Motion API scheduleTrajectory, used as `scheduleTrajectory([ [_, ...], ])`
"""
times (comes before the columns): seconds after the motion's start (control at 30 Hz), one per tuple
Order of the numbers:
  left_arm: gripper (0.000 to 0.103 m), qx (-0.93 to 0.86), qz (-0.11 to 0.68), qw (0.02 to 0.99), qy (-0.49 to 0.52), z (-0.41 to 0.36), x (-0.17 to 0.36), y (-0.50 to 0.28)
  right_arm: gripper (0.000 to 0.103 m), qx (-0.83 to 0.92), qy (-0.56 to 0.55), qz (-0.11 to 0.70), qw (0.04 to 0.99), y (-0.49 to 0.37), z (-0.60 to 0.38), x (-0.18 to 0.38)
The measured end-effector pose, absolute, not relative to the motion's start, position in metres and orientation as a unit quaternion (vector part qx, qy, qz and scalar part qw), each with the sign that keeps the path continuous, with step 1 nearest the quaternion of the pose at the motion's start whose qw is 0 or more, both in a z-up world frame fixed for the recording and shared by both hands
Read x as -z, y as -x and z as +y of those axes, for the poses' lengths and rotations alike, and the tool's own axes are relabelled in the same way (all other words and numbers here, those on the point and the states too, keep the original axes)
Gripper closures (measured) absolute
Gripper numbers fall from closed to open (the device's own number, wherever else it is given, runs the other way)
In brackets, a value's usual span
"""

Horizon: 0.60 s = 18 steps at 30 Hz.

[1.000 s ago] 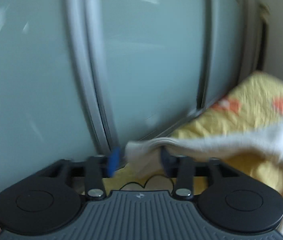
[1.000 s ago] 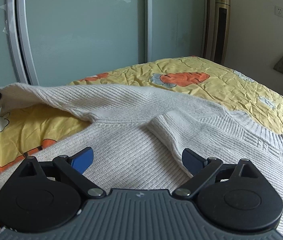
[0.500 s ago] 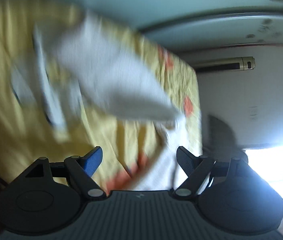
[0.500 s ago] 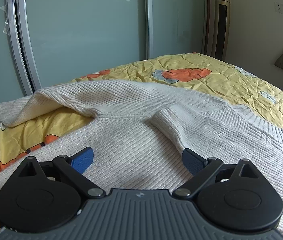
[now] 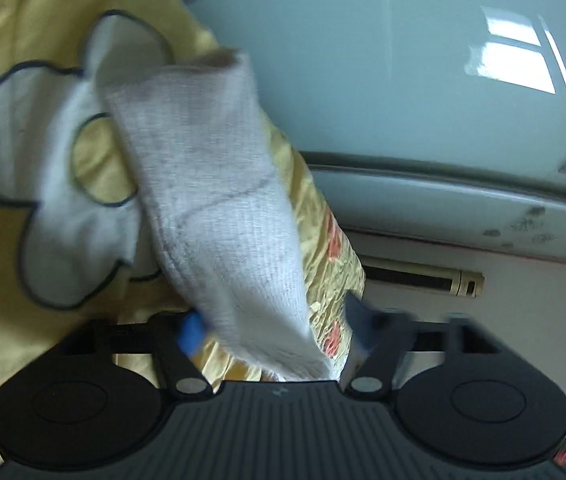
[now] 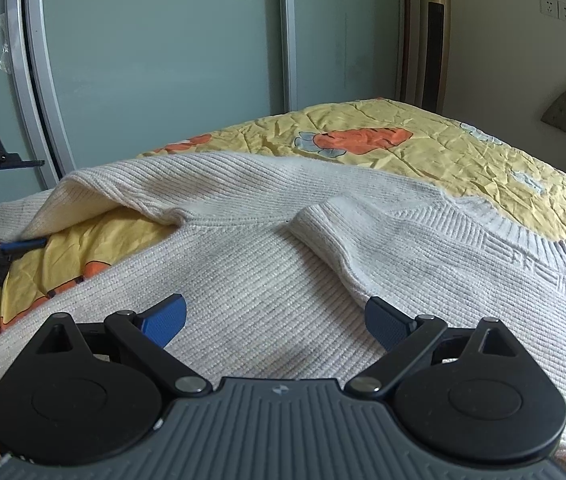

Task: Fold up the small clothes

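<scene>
Left gripper point(image 5: 273, 330) closing round ribbed sleeve point(image 5: 211, 200) (cream knit)

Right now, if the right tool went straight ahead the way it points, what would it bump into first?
Probably the white sweater lying on the bed. The right tool hangs open over it, tipped downward, so the knit cloth comes first, though depth is hard to judge.

Both tongs, left point(image 5: 273, 330) and right point(image 6: 275, 320), have black linkages, blue pads, ribbed grey bodies and silver pivot screws.

The sweater point(image 6: 267, 280) lies on the bed point(image 6: 463, 152), sliding doors point(image 6: 163, 60) behind.
</scene>
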<state>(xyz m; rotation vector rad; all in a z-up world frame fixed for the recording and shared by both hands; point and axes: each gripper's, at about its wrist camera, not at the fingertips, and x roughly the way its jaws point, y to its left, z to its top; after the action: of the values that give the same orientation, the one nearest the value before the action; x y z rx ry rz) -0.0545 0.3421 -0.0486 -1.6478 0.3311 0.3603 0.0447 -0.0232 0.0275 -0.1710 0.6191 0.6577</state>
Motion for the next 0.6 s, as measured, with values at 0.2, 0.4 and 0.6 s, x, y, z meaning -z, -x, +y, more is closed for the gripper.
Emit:
scheduleTrajectory([
  [0.2,0.091,-0.194,0.211,0.746,0.601,0.345,0.016,0.043,0.006,-0.302,0.115,0.283,0.903,-0.035,-0.034,-0.033],
  [0.4,0.093,-0.252,0.201,0.869,0.375,0.327,-0.048,0.015,0.005,-0.283,0.139,0.268,0.910,-0.020,-0.061,-0.039],
  [0.6,0.093,-0.292,0.148,0.925,0.191,0.299,-0.107,-0.037,0.003,-0.252,0.116,0.265,0.924,-0.007,-0.096,-0.043],
])
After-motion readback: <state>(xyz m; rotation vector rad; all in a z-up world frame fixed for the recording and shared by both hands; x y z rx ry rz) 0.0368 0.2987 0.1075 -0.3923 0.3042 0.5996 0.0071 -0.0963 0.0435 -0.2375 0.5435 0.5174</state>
